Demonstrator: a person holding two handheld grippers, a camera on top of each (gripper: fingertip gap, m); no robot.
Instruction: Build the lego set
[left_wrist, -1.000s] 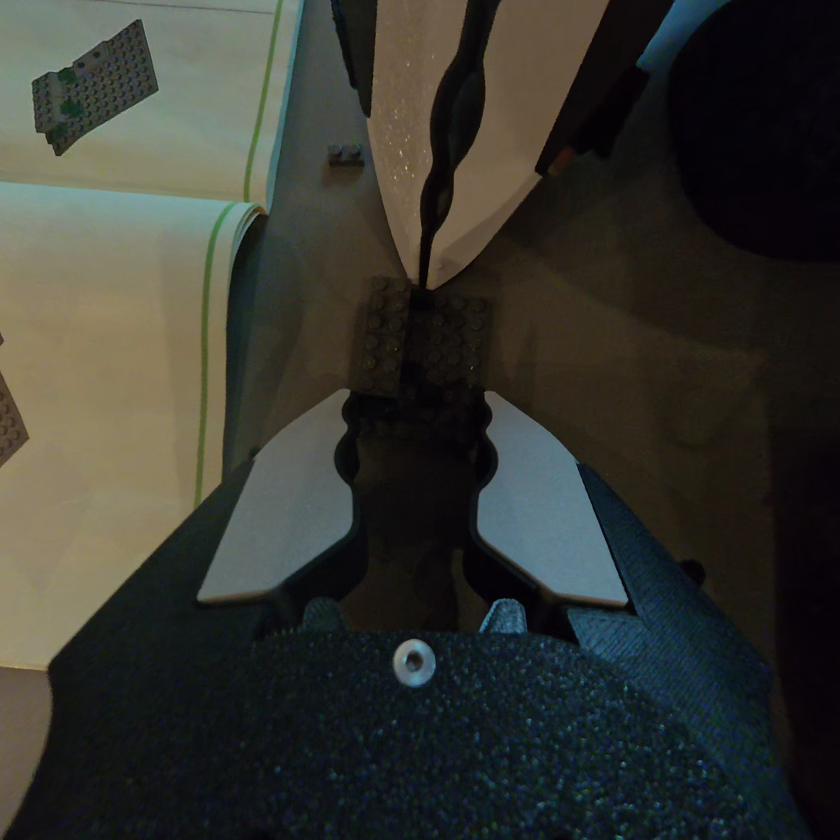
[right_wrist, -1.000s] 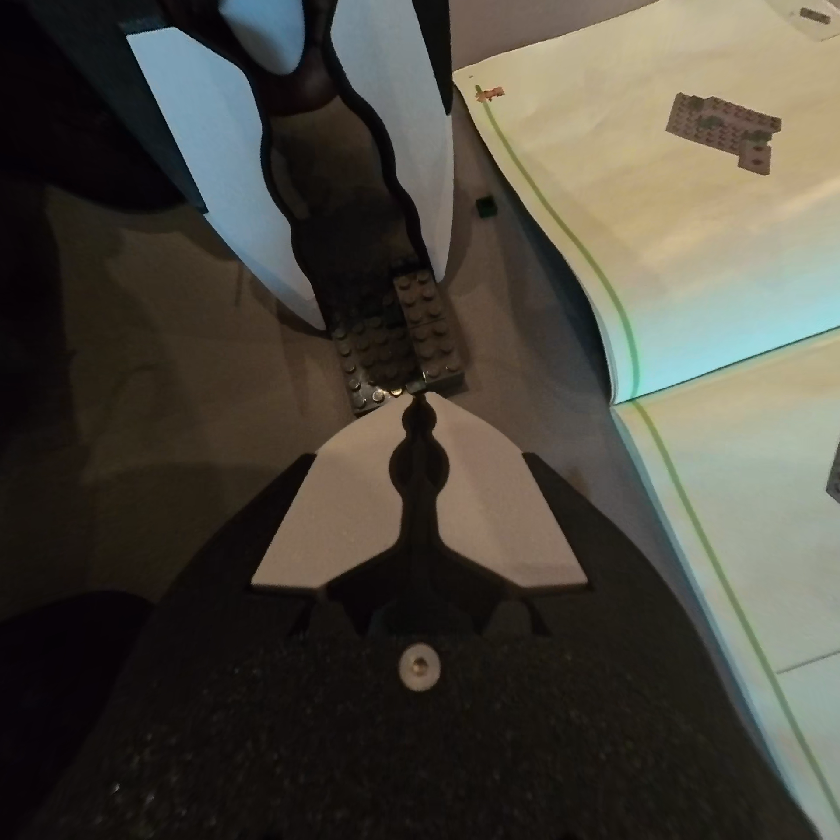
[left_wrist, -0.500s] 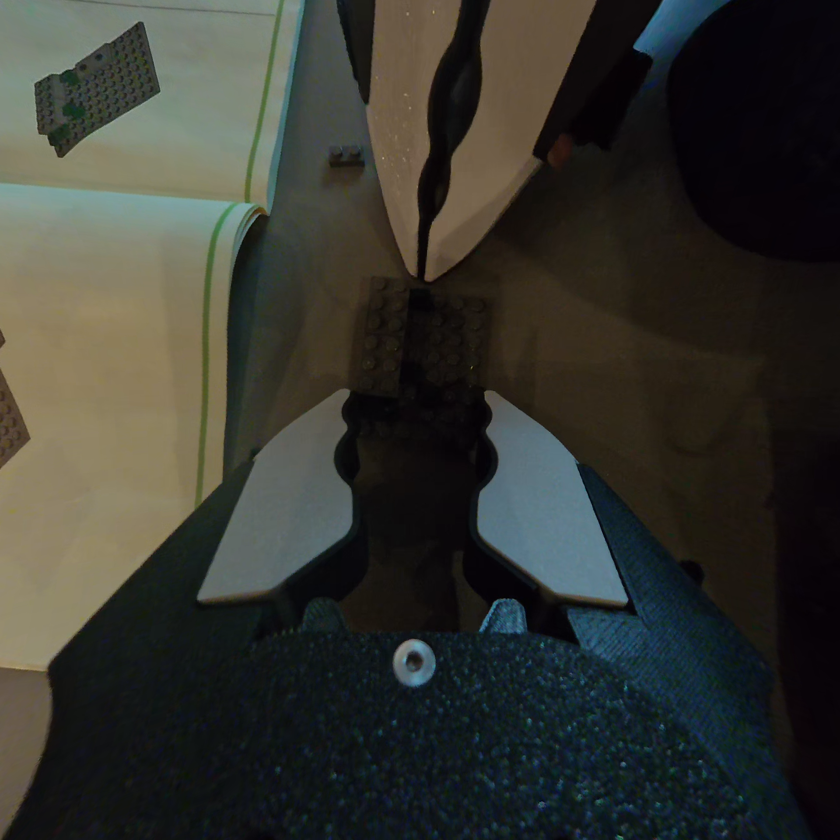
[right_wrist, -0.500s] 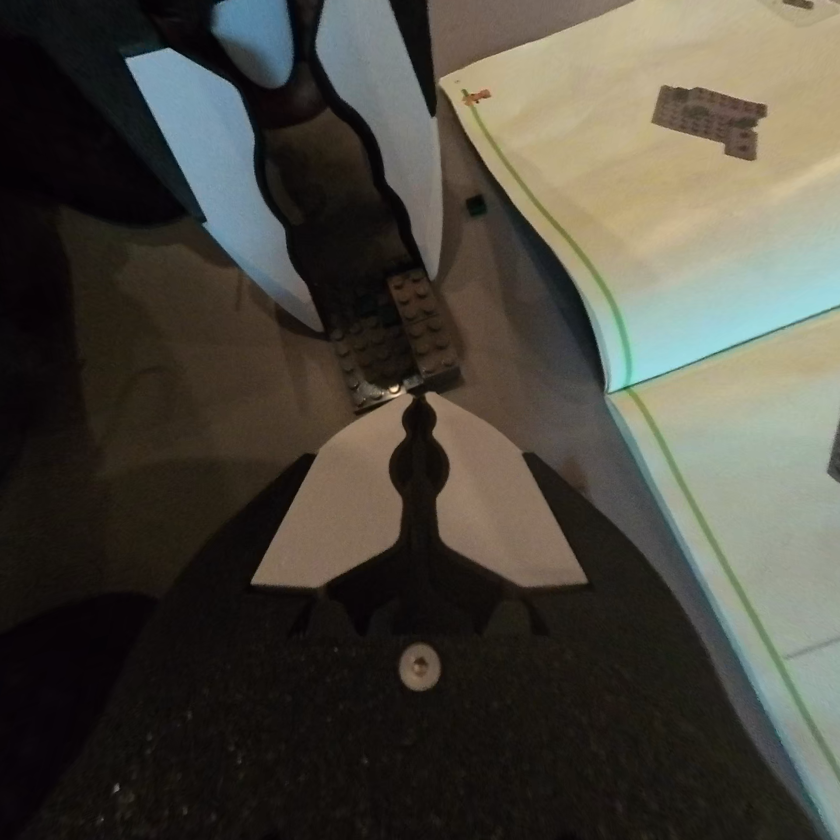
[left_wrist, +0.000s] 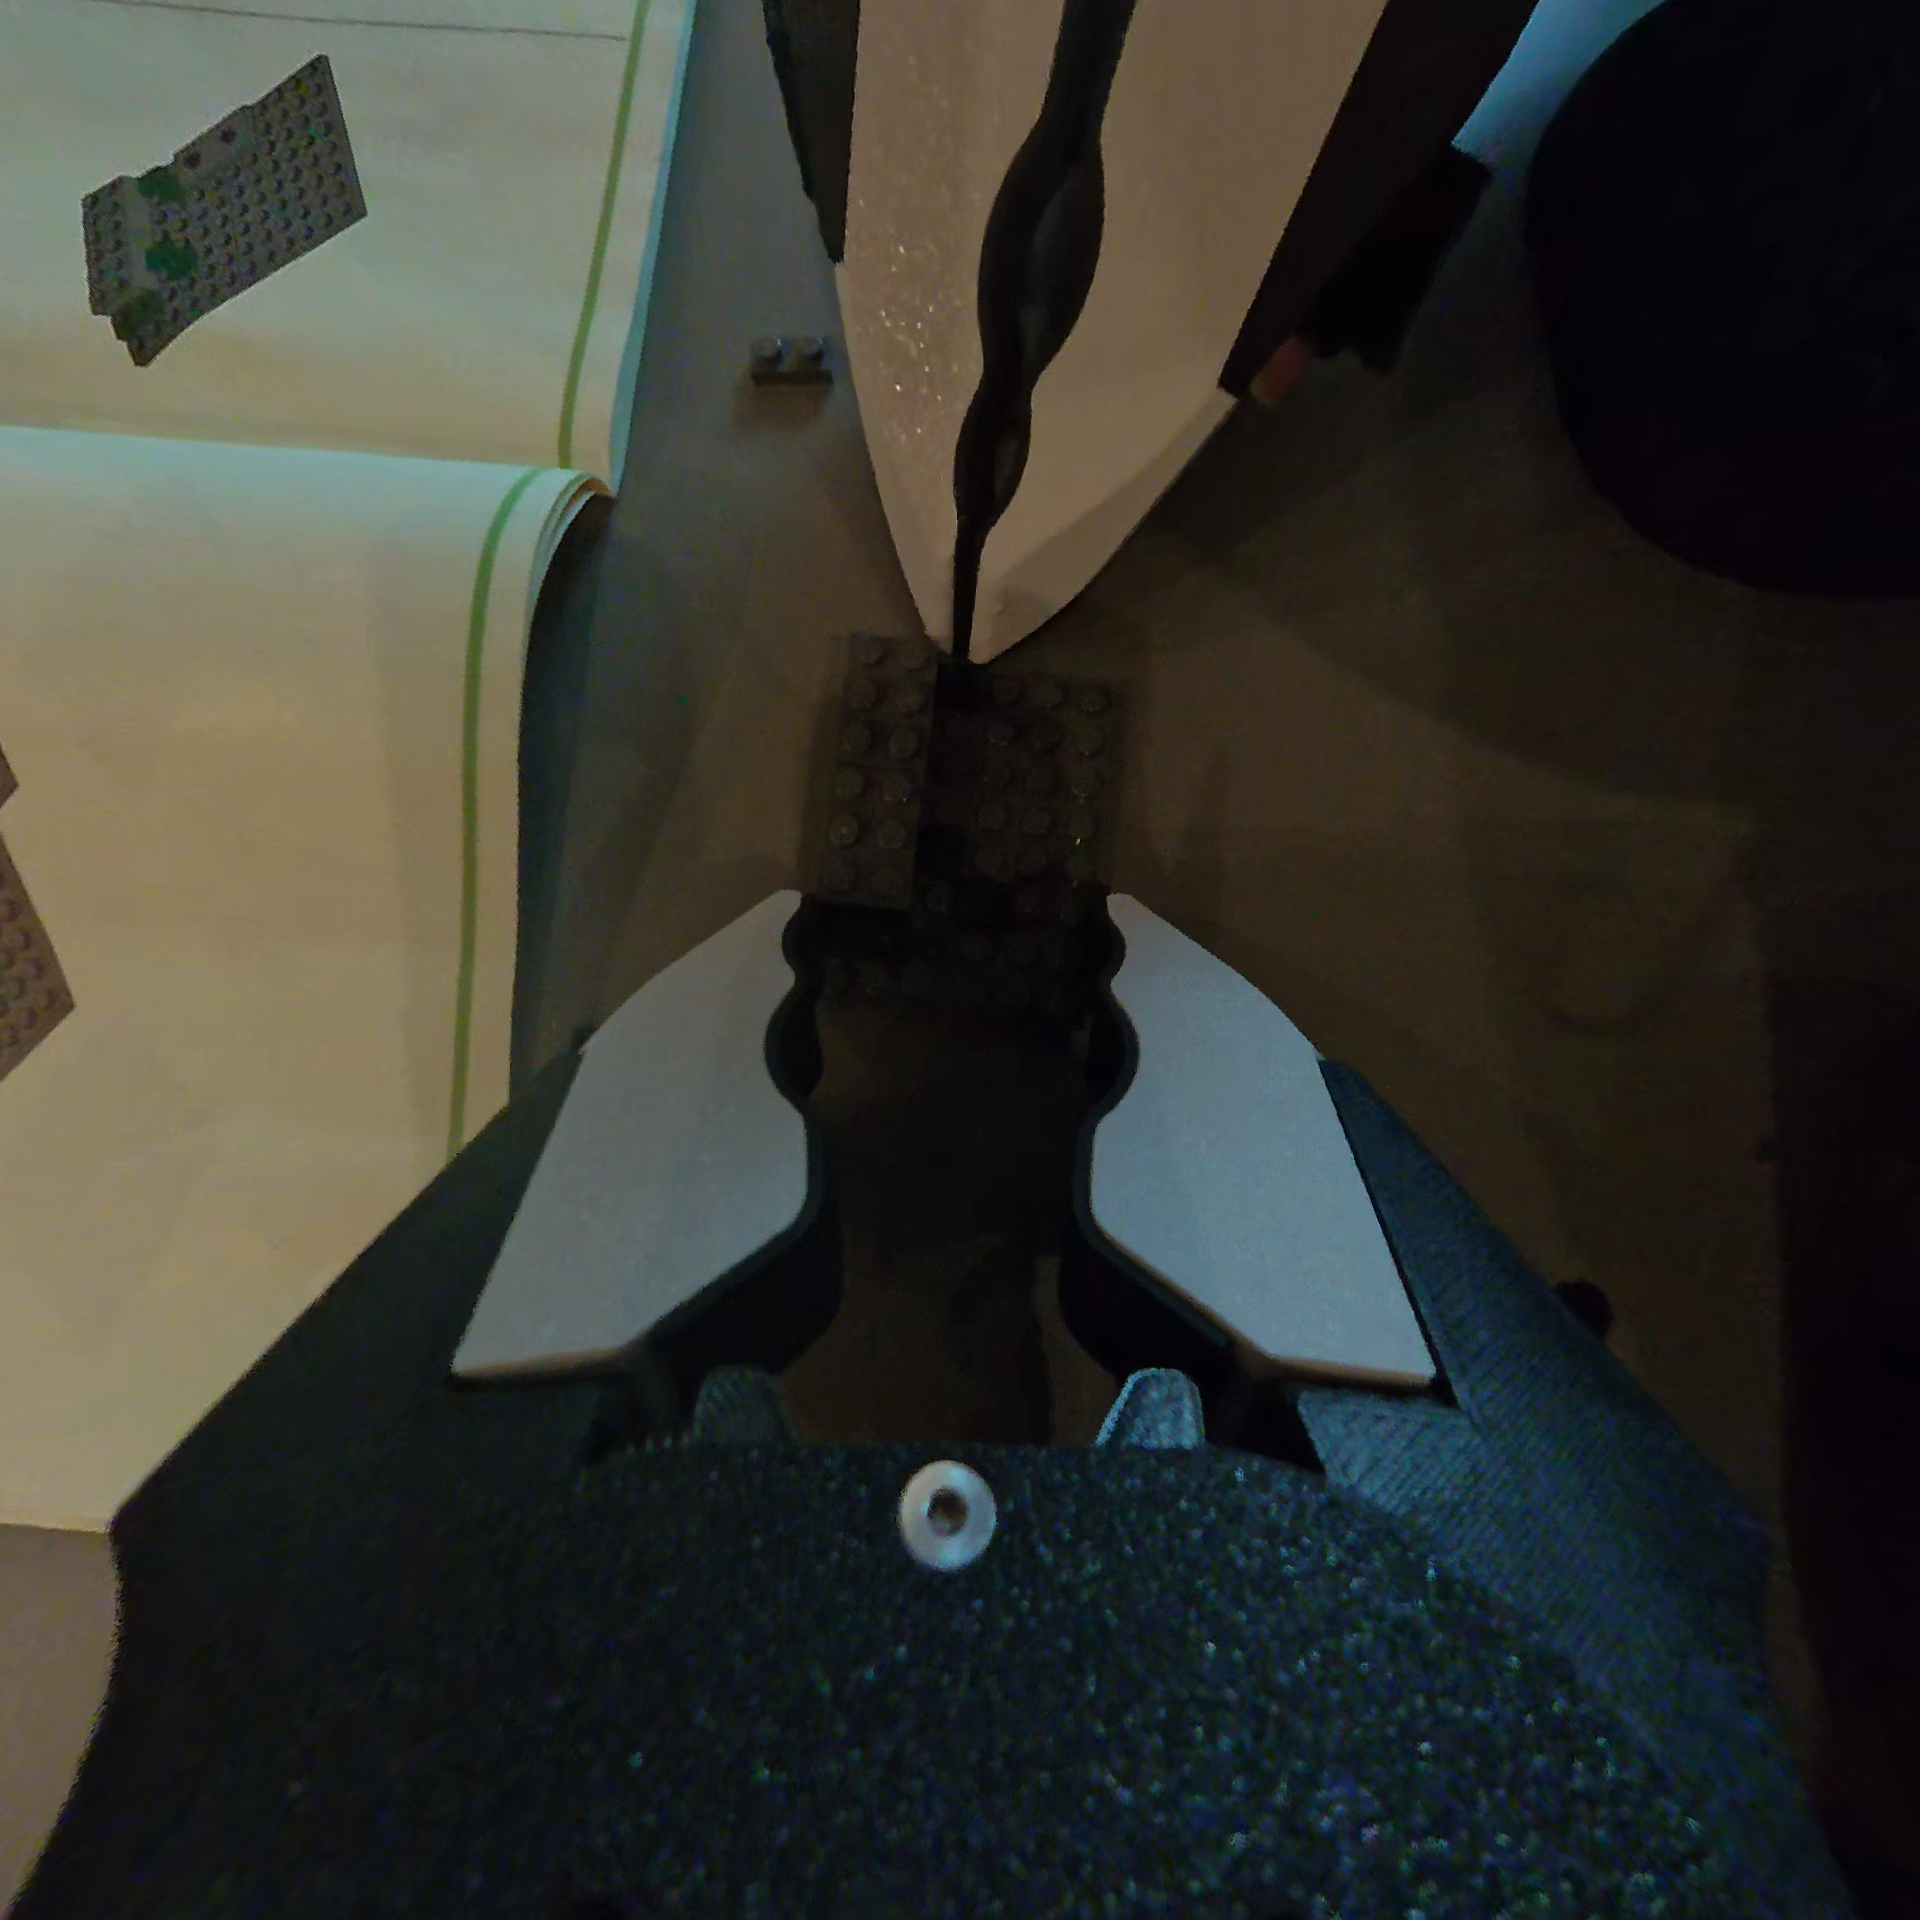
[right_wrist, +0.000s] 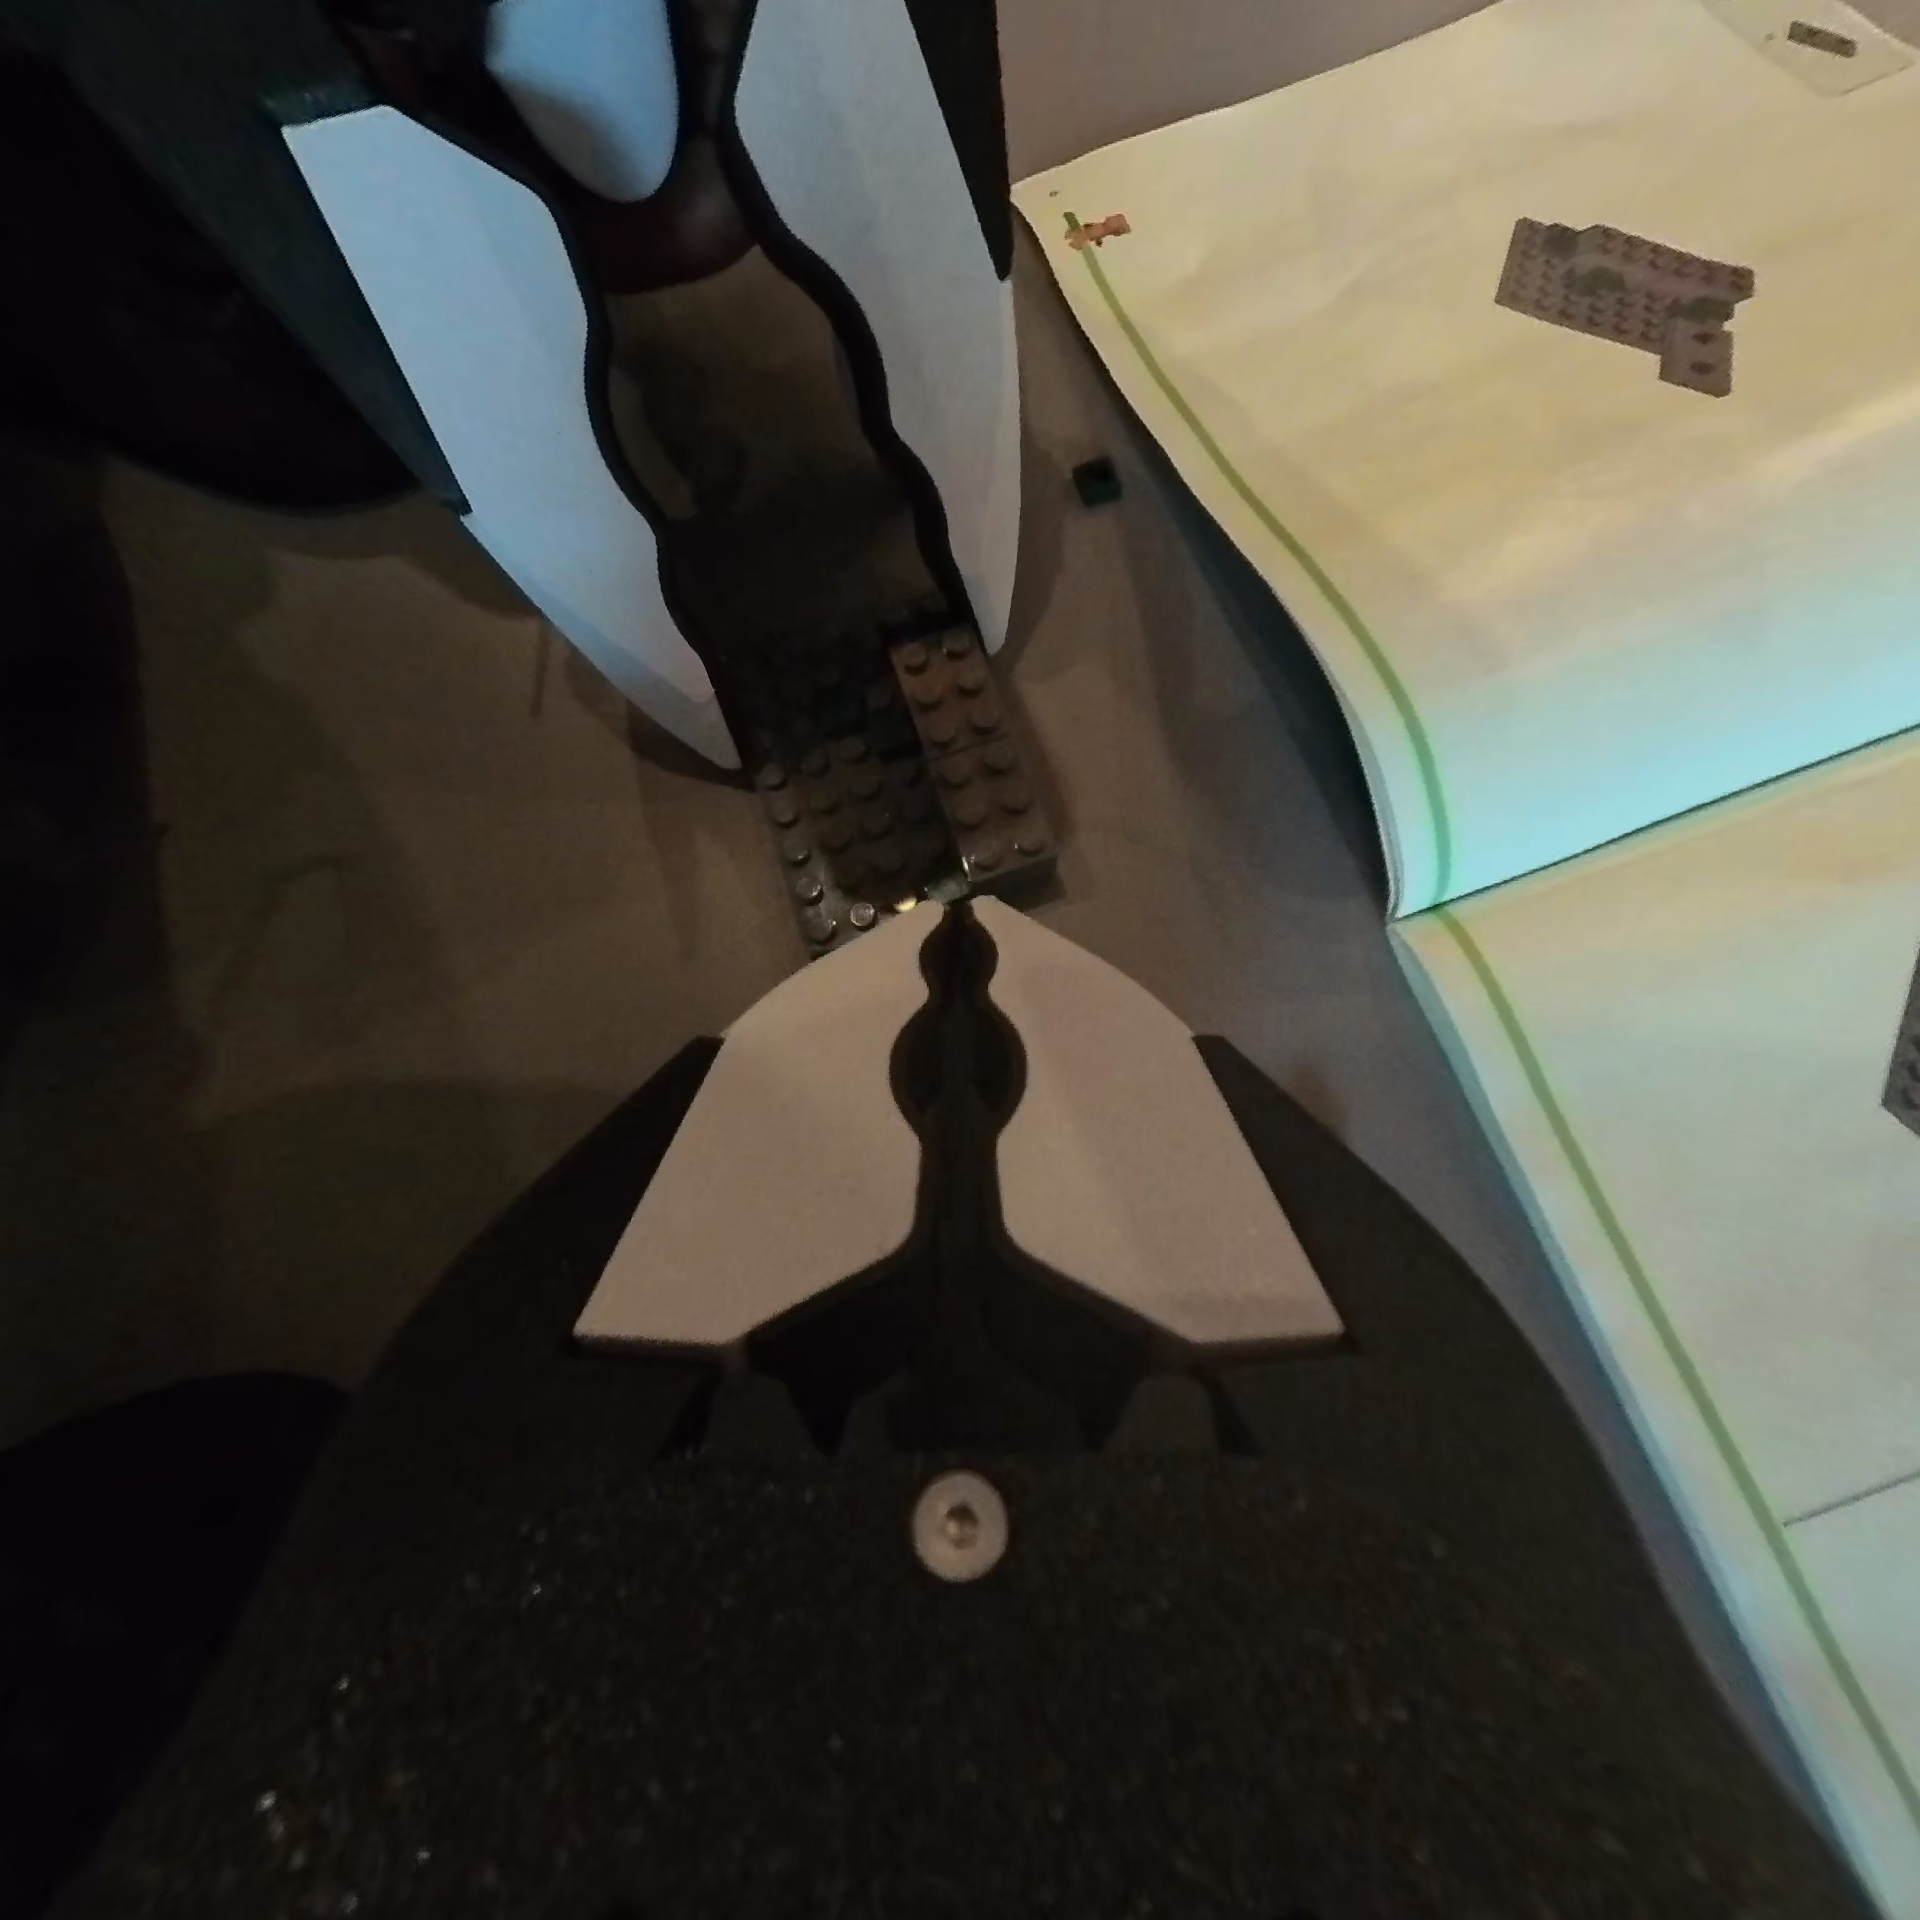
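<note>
Dark plate (left_wrist: 1023, 790): its near end is lying between the left gripper (left_wrist: 951, 935) fingers, sinking into shadow.
Right gripper (right_wrist: 958, 909): whatever is sitting between its closed tips is staying too small and dark to tell.
Instruction booklet (left_wrist: 260, 727): its pages are running off the left edge.
Small grey piece (left_wrist: 792, 364): one end is hiding behind the white finger.
Black round object (left_wrist: 1745, 291): is being cut off at the right edge, kind unclear.
</note>
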